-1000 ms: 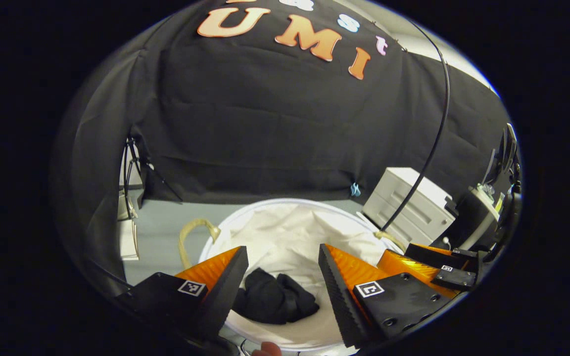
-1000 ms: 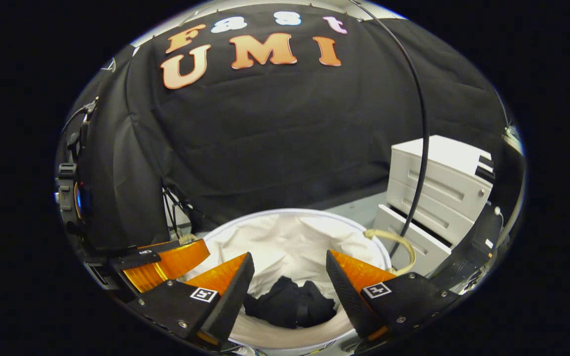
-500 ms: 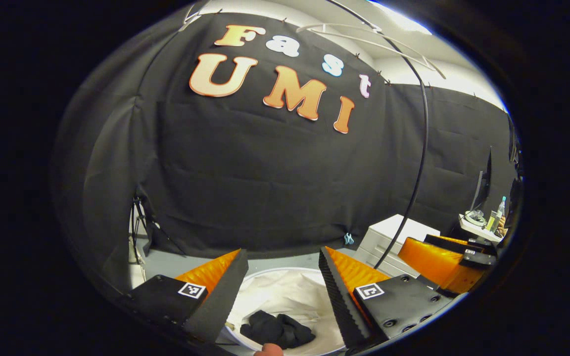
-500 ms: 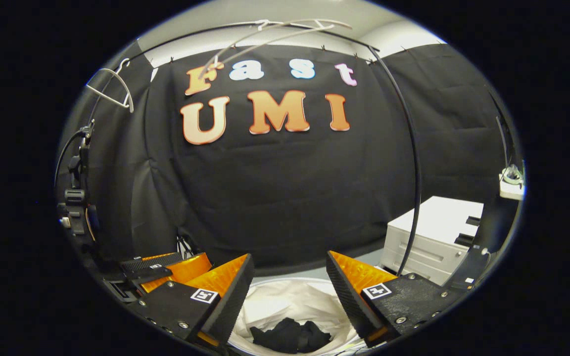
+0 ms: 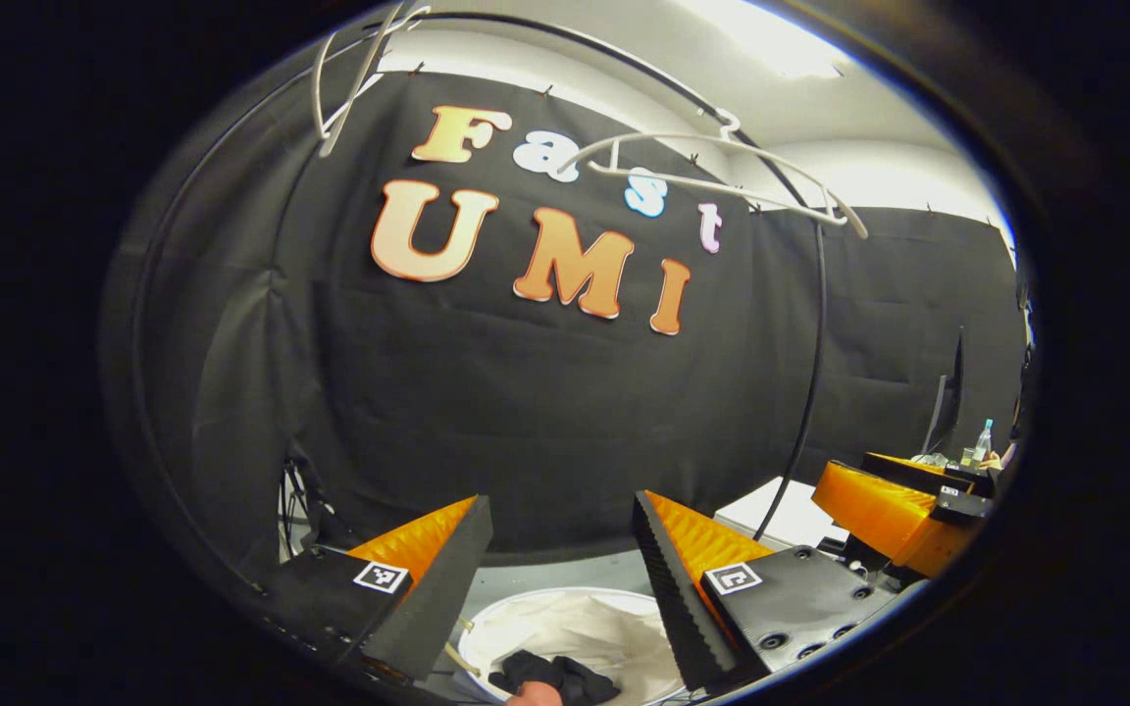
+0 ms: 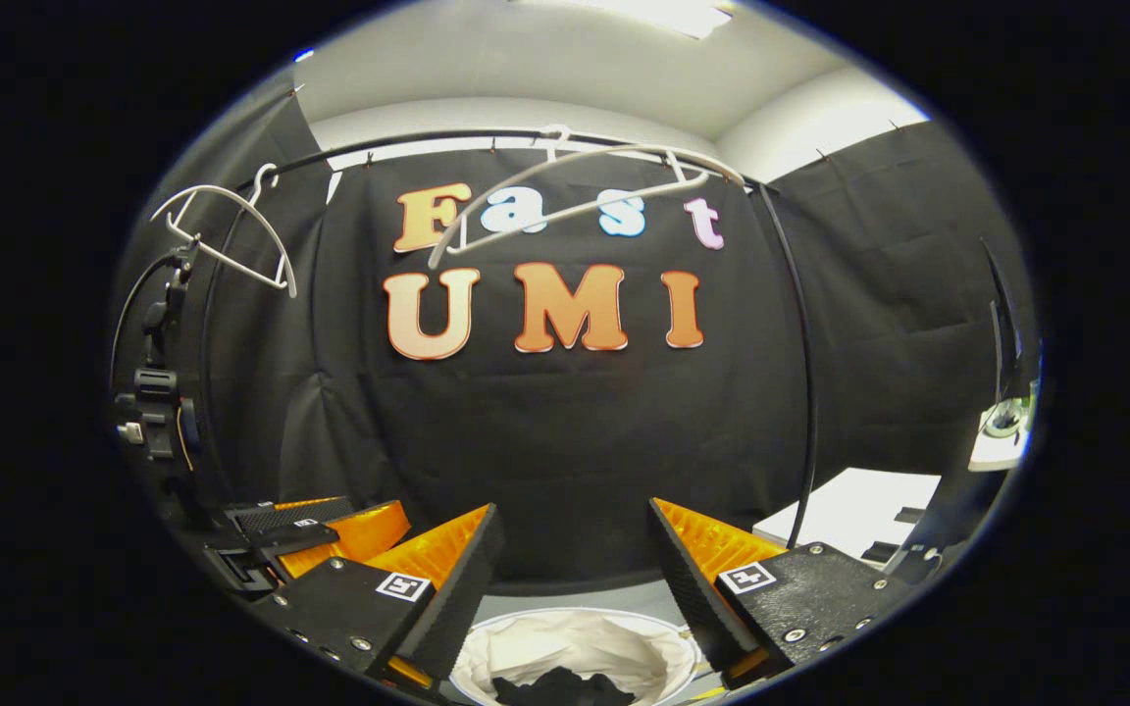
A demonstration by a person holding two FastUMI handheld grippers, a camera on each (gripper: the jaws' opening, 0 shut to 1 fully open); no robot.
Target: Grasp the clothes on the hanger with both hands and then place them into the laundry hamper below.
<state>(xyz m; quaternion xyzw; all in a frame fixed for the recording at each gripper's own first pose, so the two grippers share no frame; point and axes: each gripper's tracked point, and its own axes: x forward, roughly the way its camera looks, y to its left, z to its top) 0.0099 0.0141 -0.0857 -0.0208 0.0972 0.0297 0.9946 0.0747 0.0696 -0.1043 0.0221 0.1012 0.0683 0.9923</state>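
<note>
Hovering level above hamper (image 6: 668,655), both grippers (image 5: 562,574) (image 6: 575,579) spread.

Dark clothes (image 5: 555,675) inside white hamper (image 5: 614,628)

No readable text, brand or number could be made out. Small square coded markers (image 5: 380,576) sat on each hand-held gripper's fingers near the bottom of both views, bearing patterns, not legible characters.
</note>
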